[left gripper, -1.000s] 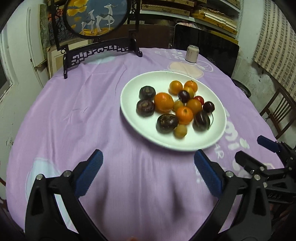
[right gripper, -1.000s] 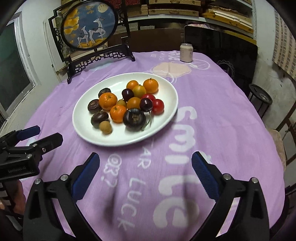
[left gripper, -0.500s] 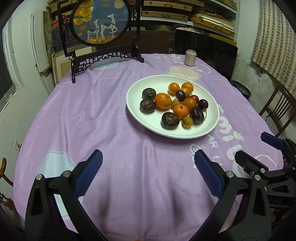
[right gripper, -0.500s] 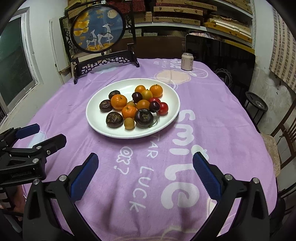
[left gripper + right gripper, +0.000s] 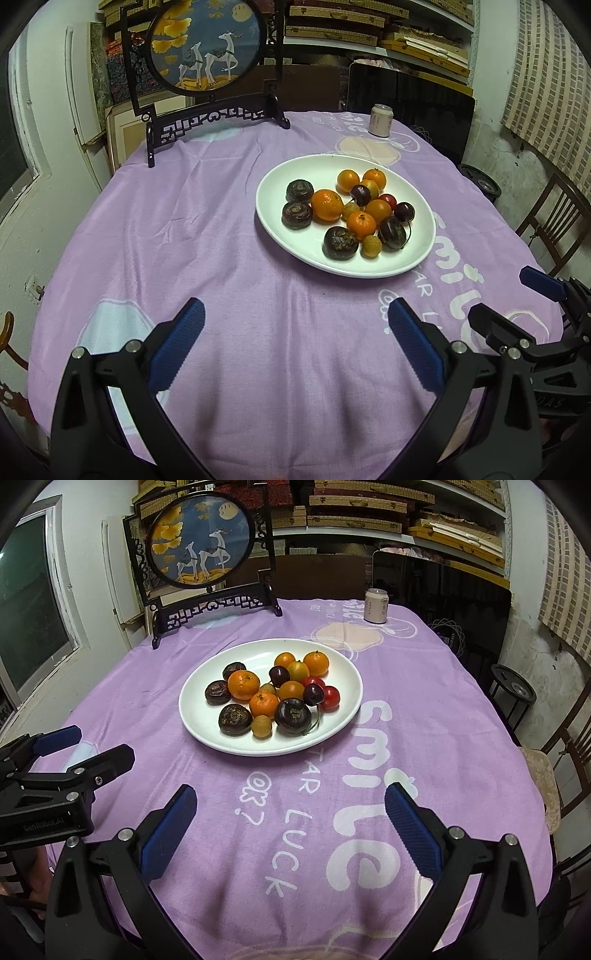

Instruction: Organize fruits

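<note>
A white oval plate [image 5: 271, 199] [image 5: 195, 716] sits on the purple tablecloth and holds a pile of fruit. The pile has several mandarins [image 5: 327, 205] [image 5: 243, 684], dark brown round fruits [image 5: 340, 242] [image 5: 234, 719], dark and red cherries [image 5: 403, 211] [image 5: 328, 697] and a small tan fruit [image 5: 371, 246] [image 5: 262, 726]. My left gripper [image 5: 295, 314] [image 5: 99, 744] hangs open over bare cloth, short of the plate. My right gripper [image 5: 291, 794] [image 5: 506, 295] is open too, near the front edge over the white lettering. Neither holds anything.
A round deer picture in a black carved stand [image 5: 207, 48] [image 5: 201, 541] stands at the table's far left. A pale can [image 5: 381, 120] [image 5: 375, 606] sits at the far edge. A dark panel [image 5: 439, 590] and wooden chairs [image 5: 554, 218] flank the right side.
Both grippers have drawn back from the plate and tilted up, so the plate looks smaller and farther. Jaws stayed open. The fruit has not moved.
</note>
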Demonstrator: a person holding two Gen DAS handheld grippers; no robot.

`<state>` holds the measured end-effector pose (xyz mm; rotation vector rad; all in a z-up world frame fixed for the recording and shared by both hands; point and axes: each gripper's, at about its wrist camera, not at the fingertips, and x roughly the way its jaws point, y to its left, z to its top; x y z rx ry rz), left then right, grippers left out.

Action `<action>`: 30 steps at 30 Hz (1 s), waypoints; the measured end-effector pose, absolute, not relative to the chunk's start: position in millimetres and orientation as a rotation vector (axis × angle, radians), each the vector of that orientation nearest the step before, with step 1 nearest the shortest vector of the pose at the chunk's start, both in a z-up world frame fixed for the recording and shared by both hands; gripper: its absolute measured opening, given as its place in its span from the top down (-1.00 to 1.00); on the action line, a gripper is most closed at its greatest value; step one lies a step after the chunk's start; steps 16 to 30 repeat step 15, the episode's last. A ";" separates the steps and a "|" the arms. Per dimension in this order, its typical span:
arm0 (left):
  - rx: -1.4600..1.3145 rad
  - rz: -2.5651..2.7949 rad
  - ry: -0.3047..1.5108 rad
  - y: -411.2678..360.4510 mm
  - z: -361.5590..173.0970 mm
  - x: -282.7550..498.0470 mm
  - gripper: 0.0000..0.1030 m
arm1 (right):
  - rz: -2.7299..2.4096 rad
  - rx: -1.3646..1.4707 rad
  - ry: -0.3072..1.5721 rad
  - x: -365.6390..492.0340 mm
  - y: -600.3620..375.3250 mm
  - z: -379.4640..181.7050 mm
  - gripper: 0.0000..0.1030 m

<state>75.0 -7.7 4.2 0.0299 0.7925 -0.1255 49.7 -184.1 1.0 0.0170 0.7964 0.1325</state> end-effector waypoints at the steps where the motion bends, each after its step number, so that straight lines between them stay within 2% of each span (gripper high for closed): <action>1: 0.032 -0.123 0.793 -7.8 4.2 75.2 -0.96 | 0.133 0.018 0.797 49.5 -184.0 1.2 -0.97; 30: 0.037 -0.109 0.787 -6.9 5.7 74.9 -0.96 | 0.133 0.018 0.798 50.1 -182.8 0.2 -0.97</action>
